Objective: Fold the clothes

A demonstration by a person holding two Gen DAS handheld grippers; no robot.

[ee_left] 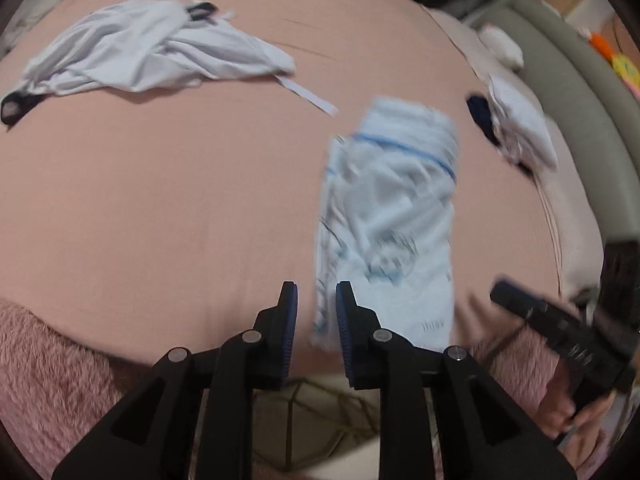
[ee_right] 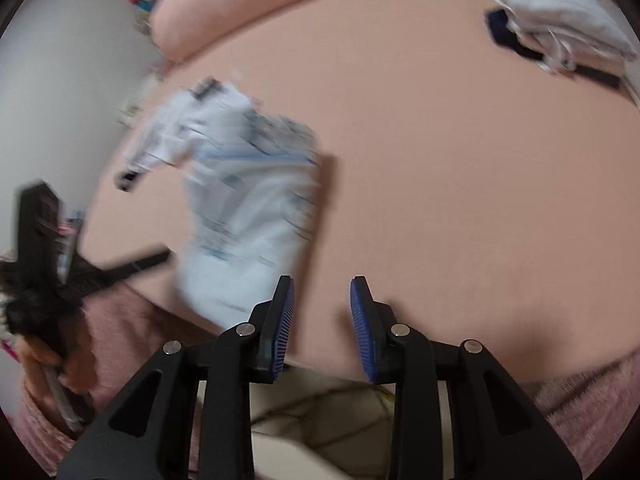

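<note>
Because the folded garment on the bed is light, limp cloth, grip its edges; left tongs and right tongs stand narrowly parted, empty.

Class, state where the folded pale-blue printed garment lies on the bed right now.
The folded garment lies on the pink bedsheet, right of centre in the left wrist view, nearer than the crumpled white garment.

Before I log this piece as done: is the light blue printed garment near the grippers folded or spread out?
Folded. The light blue printed garment lies on the pink bed as a narrow, straight-sided rectangle with layered edges; neither gripper touches it.
</note>
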